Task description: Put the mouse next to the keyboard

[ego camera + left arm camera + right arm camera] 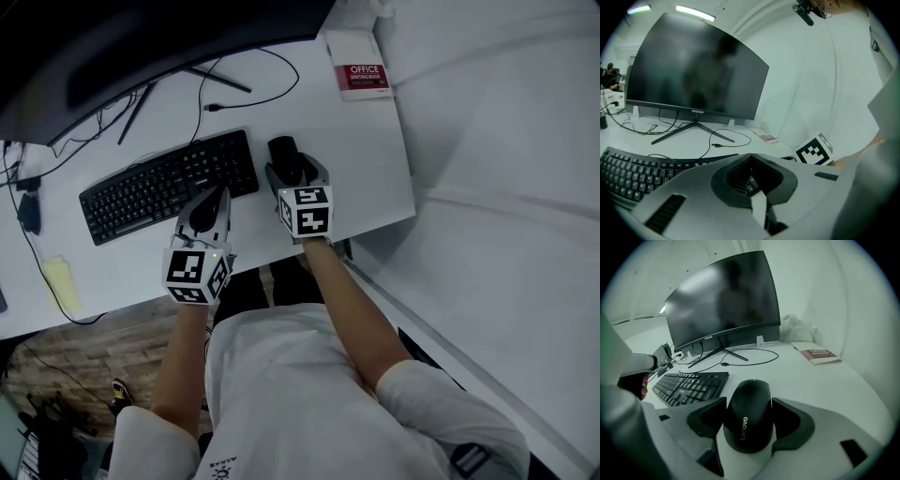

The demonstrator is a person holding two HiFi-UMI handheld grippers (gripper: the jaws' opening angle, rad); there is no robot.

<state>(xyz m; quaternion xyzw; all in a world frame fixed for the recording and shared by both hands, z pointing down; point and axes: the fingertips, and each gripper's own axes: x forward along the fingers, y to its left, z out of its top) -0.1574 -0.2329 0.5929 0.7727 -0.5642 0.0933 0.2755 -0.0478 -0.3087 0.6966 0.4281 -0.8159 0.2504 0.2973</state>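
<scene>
Right gripper [750, 423] clasps the mouse [750, 401] just beside the keyboard [689, 386].

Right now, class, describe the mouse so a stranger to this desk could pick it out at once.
Start at the big dark monitor, then drop to the black keyboard in front of it. Just right of the keyboard is the mouse, between the jaws of the right hand-held gripper: small, rounded, black, unlike the flat keyboard and red book.

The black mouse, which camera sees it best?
The right gripper view: the black plastic computer mouse sits big and close between the jaws of the right hand-held gripper. The head view shows it small from above, right of the black keyboard. The left gripper view misses it.
</scene>
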